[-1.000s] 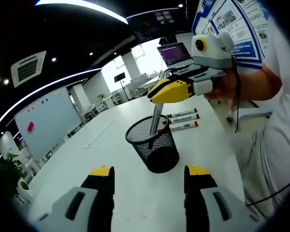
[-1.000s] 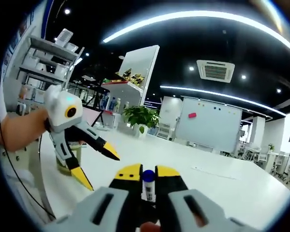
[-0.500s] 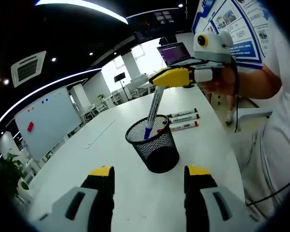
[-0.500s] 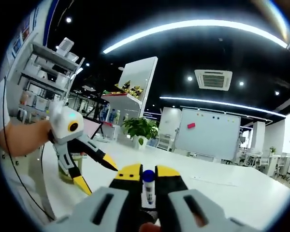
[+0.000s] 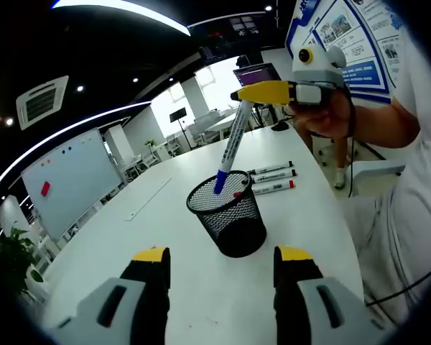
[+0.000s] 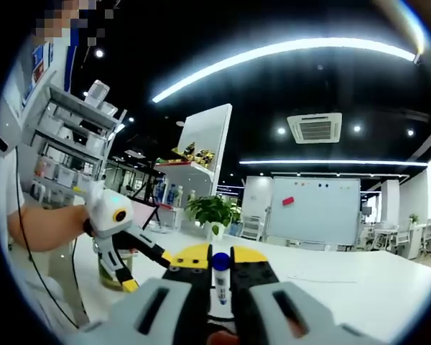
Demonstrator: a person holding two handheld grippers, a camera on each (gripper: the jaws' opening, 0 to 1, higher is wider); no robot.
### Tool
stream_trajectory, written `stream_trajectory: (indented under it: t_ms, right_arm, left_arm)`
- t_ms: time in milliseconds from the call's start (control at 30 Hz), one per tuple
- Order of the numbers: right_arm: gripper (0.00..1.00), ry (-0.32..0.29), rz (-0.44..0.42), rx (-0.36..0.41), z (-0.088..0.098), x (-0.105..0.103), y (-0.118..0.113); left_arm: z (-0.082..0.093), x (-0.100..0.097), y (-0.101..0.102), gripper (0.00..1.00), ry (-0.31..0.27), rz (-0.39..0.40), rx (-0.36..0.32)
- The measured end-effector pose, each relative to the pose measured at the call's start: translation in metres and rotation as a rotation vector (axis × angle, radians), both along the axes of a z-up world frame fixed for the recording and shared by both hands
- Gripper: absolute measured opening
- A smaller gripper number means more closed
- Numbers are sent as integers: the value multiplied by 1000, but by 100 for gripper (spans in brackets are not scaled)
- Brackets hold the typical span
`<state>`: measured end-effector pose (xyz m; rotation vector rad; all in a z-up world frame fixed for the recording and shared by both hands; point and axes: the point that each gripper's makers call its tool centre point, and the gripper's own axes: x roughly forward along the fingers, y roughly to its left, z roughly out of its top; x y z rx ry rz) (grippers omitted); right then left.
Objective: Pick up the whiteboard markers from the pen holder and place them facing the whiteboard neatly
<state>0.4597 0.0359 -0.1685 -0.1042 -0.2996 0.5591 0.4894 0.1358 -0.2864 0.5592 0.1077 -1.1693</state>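
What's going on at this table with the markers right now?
A person works with tongs in each hand. The right tongs are shut on a blue-capped marker, its cap end just at the rim of the black mesh pen holder. Three markers lie in a row on the white table behind the holder. The left tongs are open near the holder, holding nothing. A whiteboard stands across the room.

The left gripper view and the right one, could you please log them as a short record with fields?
right gripper: shut on the blue-capped marker, lifted, blue tip just above the holder's rim
left gripper: open, holding nothing, hovering over the table
pen holder: black mesh cup, upright on the table
laid markers: three lying side by side beyond the holder
whiteboard: at the far side of the room
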Motion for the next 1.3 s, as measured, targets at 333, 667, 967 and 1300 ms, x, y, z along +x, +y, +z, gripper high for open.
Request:
stream_trajectory:
  t_ms: [333,667,967,1300]
  right_arm:
    - [9,-36,-63,13,10,-4,-21]
    - [9,-41,-153,33,9,-6,-60]
    - [8,-49,-252,51,10,-8,-94]
    - [8,-32,-376,59,1,-7,-133]
  left_arm:
    - [0,-1,0,59,-1,0,0]
    - [0,-1,0,59,-1,1,0]
    - [0,-1,0,59,-2,2,2]
    - [0,-1,0,59,-2,2,2]
